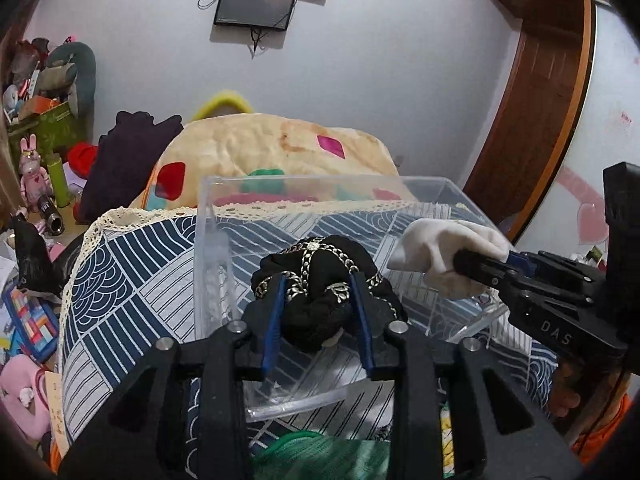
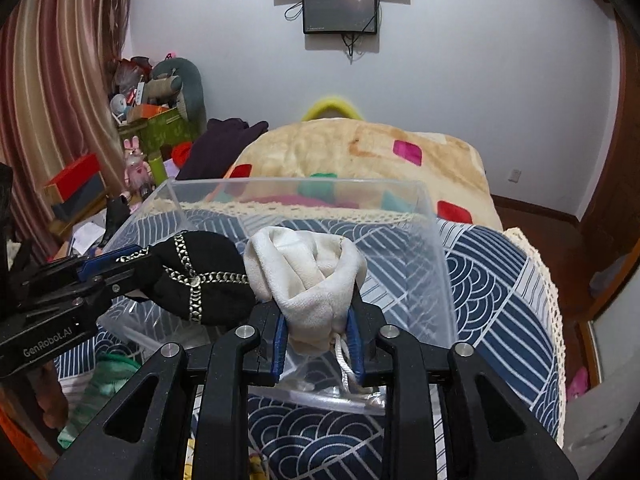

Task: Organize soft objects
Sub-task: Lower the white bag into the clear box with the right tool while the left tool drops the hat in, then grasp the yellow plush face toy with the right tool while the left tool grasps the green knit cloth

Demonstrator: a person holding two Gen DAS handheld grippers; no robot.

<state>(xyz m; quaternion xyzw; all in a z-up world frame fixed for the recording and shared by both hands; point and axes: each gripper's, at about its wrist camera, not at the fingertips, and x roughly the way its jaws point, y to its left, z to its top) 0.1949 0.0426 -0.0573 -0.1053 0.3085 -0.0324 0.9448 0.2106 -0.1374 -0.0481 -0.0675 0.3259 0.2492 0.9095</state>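
black cloth with silver chain trim fills our left gripper [image 1: 318, 304]: this black bundle [image 1: 320, 280] sits pinched between the two blue-padded fingers [image 1: 274, 320], which press in on both of its sides. we hold it over the clear plastic bin [image 1: 224, 240], just above the near part of the bin's floor, and we cannot tell whether it touches the bottom. from the right wrist view the same black bundle [image 2: 200, 276] reaches in from the left, carried by the left gripper [image 2: 120, 268].

our right gripper [image 2: 320, 332] is clamped on a cream cloth bundle [image 2: 308, 276], its blue fingers [image 2: 280, 340] squeezing the lower part of the cloth, with a white cord hanging below between them. in the left wrist view that cream cloth bundle [image 1: 444, 252] hangs at the tip of the right gripper [image 1: 472, 266], over the right side of the bin. the two bundles sit side by side, black to the left and cream to the right, touching or almost touching in the right wrist view.

the clear plastic bin [image 2: 432, 248] stands on a blue and white patterned cloth [image 1: 132, 264] edged with cream lace. behind it lies a beige blanket [image 2: 360, 152] with coloured patches, and a dark garment [image 1: 124, 160] is draped to its left. a green mesh item [image 1: 320, 452] lies near us, below the left gripper.
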